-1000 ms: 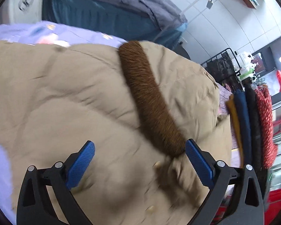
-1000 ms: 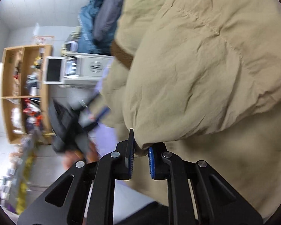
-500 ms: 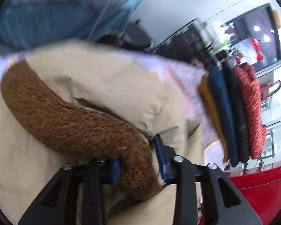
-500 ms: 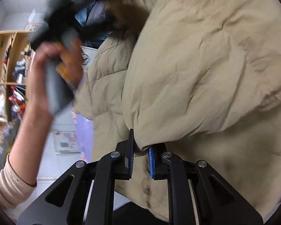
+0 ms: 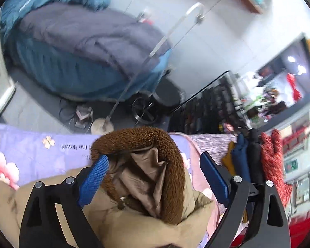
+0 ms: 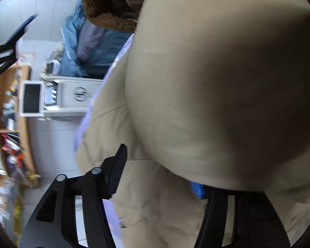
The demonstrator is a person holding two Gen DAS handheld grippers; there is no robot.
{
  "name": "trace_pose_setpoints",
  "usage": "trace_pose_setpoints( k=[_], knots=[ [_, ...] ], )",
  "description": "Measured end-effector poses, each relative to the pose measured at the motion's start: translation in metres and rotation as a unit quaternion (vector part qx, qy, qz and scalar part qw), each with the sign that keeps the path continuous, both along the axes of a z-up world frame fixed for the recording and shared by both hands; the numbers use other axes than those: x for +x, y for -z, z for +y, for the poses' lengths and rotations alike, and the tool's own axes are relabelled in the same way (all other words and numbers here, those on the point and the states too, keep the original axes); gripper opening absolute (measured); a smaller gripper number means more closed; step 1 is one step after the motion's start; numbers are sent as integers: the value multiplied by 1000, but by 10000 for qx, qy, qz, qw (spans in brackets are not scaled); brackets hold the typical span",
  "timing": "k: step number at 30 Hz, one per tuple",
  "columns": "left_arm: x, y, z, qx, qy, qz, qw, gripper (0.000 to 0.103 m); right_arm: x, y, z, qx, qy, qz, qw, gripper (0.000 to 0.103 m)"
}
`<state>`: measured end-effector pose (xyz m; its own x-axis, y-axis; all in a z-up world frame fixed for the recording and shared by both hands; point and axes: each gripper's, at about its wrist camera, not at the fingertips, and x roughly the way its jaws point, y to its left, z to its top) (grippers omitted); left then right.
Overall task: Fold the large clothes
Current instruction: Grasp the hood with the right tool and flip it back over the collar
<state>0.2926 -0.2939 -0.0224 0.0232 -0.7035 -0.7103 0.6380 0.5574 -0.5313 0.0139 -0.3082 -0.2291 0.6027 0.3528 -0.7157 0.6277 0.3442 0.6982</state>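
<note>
Padding makes the tan coat (image 5: 134,223) bulky, soft and springy as it lies on the flowered sheet (image 5: 31,150), so firm hem or seam edges look the best hold. The left gripper (image 5: 153,177) is opening wide around the brown fleece collar (image 5: 171,165) without pinching it. The right gripper (image 6: 159,177) is also opening, with a puffed fold between its fingers.

Upside down on the lilac floral bedsheet (image 5: 31,153), printed in dark letters: "the flower", preceded by a few letters cut off behind the brown fleece collar (image 5: 155,142). On the grey appliance (image 6: 72,97) in the right wrist view, a round logo, too blurred to read. On a green sign (image 5: 291,165) at the far right edge of the left wrist view, marks too small to make out
</note>
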Motion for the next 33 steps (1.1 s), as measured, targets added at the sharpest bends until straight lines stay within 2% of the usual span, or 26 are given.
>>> trace_pose_setpoints(
  k=[2,4,5,7,8,9,11,12,13,14,15,16,17,20,22,23,24,25,26,27,28,29,31,33],
  knots=[
    [-15,-2,26,77,243,-243,9994,89,1,-16,9,-224,-473,45,9986,69],
    [-29,3,49,247,300,-408,9984,89,-9,-38,23,-564,-1033,129,9930,69],
    [-38,10,64,309,331,-444,9980,89,-14,-58,30,-820,-1360,-67,9873,69],
    [-57,30,94,553,274,-505,9968,89,-22,-104,31,-1676,-1775,-618,9678,69],
    [-66,42,107,672,226,-503,9962,89,-23,-127,25,-2355,-1824,-716,9519,69],
    [-77,54,120,782,170,-465,9957,89,-21,-147,15,-3058,-1779,-681,9328,75],
    [-97,70,137,917,20,-338,9952,89,-8,-166,-12,-4211,-1471,-181,8948,86],
    [-108,81,143,948,-40,-175,9953,89,5,-163,-30,-4510,-1341,201,8822,86],
    [-117,90,147,951,-61,-39,9954,89,17,-156,-43,-4465,-1340,454,8835,86],
    [-122,97,149,972,-69,49,9952,89,31,-140,-62,-4100,-1409,740,8981,86],
    [-133,104,150,1019,-69,126,9947,89,41,-124,-73,-3698,-1511,933,9120,78],
    [-141,108,149,1065,-67,176,9941,89,56,-105,-81,-3231,-1695,1149,9240,63],
    [-150,113,149,1100,-83,243,9936,89,67,-93,-89,-3113,-1798,1300,9240,29],
    [-171,117,152,1102,-139,324,9933,89,85,-97,-121,-3621,-1781,1364,9047,18],
    [-183,119,155,1273,-121,194,9916,89,107,-119,-142,-4429,-1732,1411,8683,16],
    [-188,120,155,1314,-86,184,9911,89,121,-132,-148,-4858,-1788,1383,8444,16],
    [-193,122,156,1382,-56,185,9902,89,139,-146,-152,-5310,-1907,1309,8152,16],
    [-196,125,160,1425,-53,190,9896,89,150,-151,-155,-5594,-2019,1255,7941,17],
    [-198,126,162,1455,-46,208,9891,89,164,-152,-159,-5890,-2126,1415,7667,30],
    [-199,127,164,1480,-58,218,9887,89,178,-151,-163,-5987,-2162,1803,7499,59],
    [-198,126,165,1492,-98,205,9885,89,186,-150,-175,-5991,-2058,2056,7460,70],
    [-197,125,169,1500,-169,187,9884,89,183,-156,-181,-5971,-1767,2029,7557,78],
    [-194,125,179,1495,-294,168,9882,89,161,-172,-178,-5727,-1252,1419,7976,85],
    [-191,125,190,1583,-377,78,9866,89,133,-171,-165,-5210,-1224,986,8389,87]
  ],
)
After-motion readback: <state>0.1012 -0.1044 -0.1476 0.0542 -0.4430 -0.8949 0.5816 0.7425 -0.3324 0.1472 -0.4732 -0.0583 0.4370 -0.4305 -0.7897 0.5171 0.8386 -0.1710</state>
